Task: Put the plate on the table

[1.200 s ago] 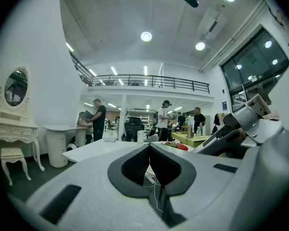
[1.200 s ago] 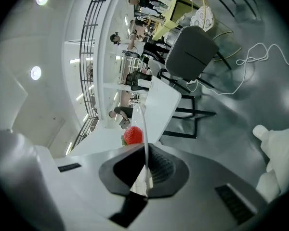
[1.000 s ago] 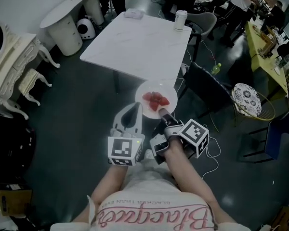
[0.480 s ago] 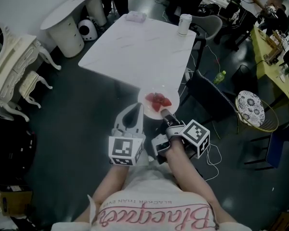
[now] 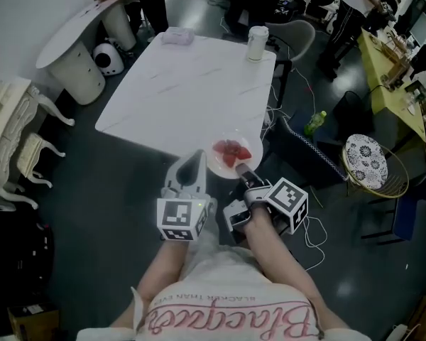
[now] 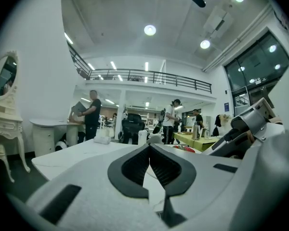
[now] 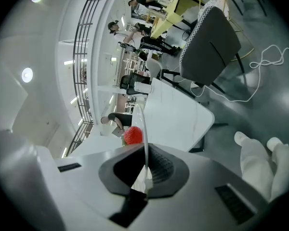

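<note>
Clamping the plate point(image 5: 219, 167) by its rim, the right gripper point(image 5: 241, 168) holds it, red fruit point(image 5: 231, 152) aboard, over the table point(image 5: 192, 84) edge; the left gripper point(image 5: 196, 160) hovers closed and empty

A big lab or workshop hall on 2 levels: railed mezzanine point(image 6: 144, 74), high ceiling lights point(image 6: 150, 30), people point(image 6: 91, 114) standing at cluttered benches point(image 5: 392, 69), a white table point(image 5: 192, 84) and ornate dresser point(image 6: 1, 129) on a dark floor point(image 5: 113, 190).

A person wore a white T-shirt point(image 5: 227, 307) bearing pink script lettering, and white shoes point(image 7: 260, 162). The left gripper point(image 5: 196, 160) and right gripper point(image 5: 241, 168) were pale grey shells with black ribbed pads, each carrying a black-and-white marker cube.
</note>
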Motion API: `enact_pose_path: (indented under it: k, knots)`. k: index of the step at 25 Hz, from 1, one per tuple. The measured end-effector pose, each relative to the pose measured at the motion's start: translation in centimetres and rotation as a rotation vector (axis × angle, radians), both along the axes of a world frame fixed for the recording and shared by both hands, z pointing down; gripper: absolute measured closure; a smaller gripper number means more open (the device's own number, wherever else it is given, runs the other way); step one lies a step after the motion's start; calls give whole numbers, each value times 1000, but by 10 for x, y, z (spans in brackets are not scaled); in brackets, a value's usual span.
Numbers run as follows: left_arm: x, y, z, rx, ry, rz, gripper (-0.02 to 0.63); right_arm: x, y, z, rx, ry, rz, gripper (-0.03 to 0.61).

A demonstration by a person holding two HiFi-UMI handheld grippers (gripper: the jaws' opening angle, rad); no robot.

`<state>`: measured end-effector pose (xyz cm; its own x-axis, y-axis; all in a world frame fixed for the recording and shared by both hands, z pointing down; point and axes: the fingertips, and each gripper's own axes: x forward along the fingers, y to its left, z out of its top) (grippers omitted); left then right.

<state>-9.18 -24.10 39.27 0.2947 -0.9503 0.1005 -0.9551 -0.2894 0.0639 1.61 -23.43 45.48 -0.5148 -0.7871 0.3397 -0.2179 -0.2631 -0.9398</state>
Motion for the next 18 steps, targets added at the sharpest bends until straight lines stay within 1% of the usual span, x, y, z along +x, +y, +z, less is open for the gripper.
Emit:
enact_pose_path:
  k: [5,9,15,18]
  knots:
    - [16,-63,0,-3,-6,77,609,11,-59,4,-3,0,51,566]
    - [20,-108,7,-24,0,114,609,14,-101,12,-18,3,75,566]
    - [26,-166,17,-58,7,172,609,23,-148,29,-72,-7,114,566]
    - [30,-193,25,-82,-4,203,609,28,-172,33,-78,-3,134,566]
